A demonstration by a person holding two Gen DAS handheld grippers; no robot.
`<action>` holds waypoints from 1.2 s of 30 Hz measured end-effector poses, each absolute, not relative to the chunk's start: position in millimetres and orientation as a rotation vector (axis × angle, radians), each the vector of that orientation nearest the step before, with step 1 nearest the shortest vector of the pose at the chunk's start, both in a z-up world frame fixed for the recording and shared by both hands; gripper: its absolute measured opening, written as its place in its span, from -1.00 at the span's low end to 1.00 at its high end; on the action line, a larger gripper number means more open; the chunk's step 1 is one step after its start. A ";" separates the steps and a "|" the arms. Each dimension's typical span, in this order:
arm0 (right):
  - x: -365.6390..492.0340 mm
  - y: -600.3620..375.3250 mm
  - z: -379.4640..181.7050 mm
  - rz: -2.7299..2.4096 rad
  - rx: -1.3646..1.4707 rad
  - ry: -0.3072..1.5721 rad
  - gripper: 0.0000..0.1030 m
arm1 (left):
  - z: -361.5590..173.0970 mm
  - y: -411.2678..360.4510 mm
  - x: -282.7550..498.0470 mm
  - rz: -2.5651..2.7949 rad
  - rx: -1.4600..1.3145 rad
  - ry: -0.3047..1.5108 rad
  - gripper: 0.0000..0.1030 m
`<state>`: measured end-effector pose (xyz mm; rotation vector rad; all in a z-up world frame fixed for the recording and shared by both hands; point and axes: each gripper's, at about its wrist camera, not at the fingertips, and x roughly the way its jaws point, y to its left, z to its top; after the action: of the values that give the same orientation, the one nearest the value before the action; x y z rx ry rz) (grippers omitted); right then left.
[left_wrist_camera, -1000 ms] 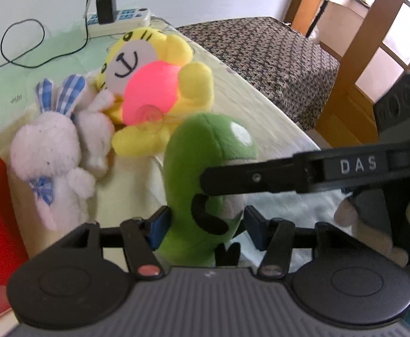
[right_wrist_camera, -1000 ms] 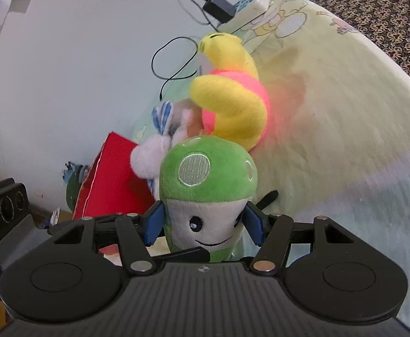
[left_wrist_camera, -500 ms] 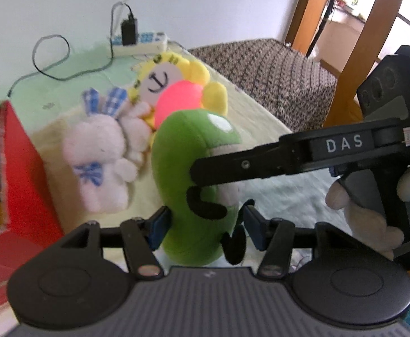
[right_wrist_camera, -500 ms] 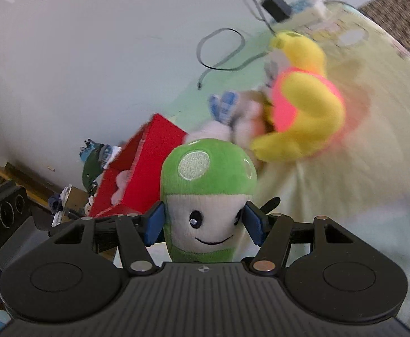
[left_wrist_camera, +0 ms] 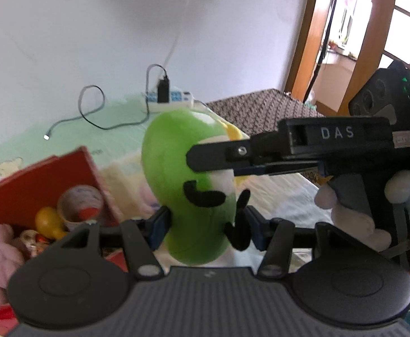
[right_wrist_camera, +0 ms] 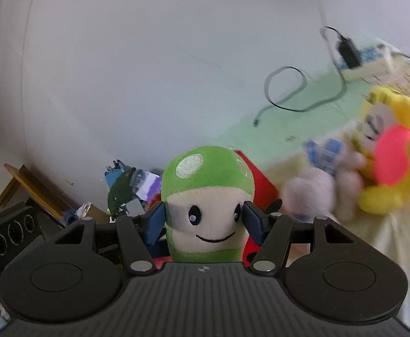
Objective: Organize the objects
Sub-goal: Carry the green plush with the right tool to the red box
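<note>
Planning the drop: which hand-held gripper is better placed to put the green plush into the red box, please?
Likely left: both clamp the green plush, but the red box opens beside the left hand-held gripper.

Plain pale wall (left_wrist_camera: 120, 33) behind, daylight soft on it. Bed (left_wrist_camera: 115, 123) with pale green sheet runs along wall; white power strip (left_wrist_camera: 171, 99) on it near wall, black charger plugged in, dark cable (left_wrist_camera: 92, 112) looping across sheet. Brown patterned cover (left_wrist_camera: 261, 109) on far part of bed. Wooden door frame (left_wrist_camera: 306, 36) and bright paned window (left_wrist_camera: 409, 33) at right (outside washed out). Wooden board (right_wrist_camera: 31, 185) leaning low against wall.
</note>
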<state>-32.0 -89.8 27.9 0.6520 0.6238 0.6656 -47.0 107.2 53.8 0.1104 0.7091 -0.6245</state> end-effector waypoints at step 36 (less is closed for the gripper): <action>47.8 104.9 -28.1 0.544 0.660 0.787 -0.02 | -9.8 287.1 37.3 -0.488 -0.052 0.910 0.13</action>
<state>47.8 104.9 -28.1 0.6598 0.7872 0.5440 37.3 287.1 -9.8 -0.0519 0.9096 -0.4881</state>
